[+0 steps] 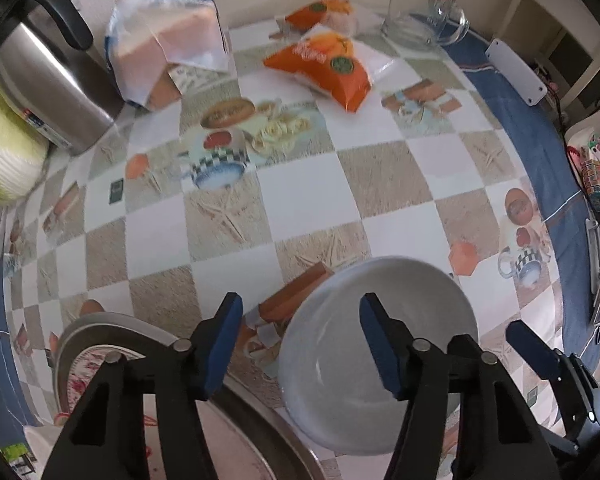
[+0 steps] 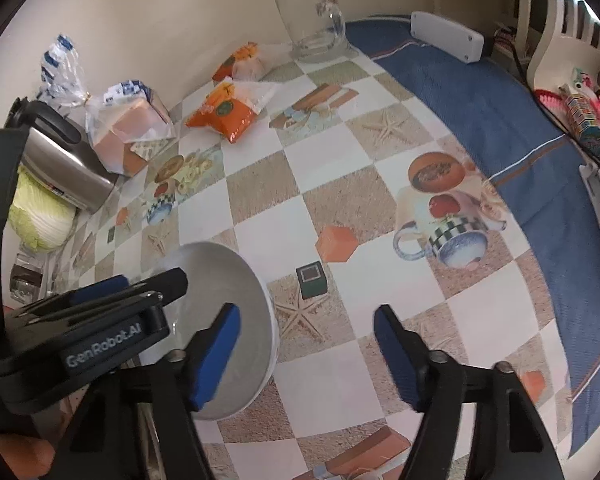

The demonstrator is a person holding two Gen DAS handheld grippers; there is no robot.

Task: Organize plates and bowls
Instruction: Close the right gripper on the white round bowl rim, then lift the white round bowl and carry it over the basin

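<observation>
White bowl (image 1: pixel 380 356), lower centre, seems tilted for lifting, both half-open grippers straddling its rim, left gripper (image 1: pixel 300 340) and right gripper (image 2: pixel 306 354), neither visibly clamping.

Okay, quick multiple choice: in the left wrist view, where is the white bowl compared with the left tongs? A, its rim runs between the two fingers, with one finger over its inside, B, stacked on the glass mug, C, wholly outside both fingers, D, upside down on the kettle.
A: the white bowl has its near rim between the left tongs' fingers, with one blue finger over its inside.
</observation>
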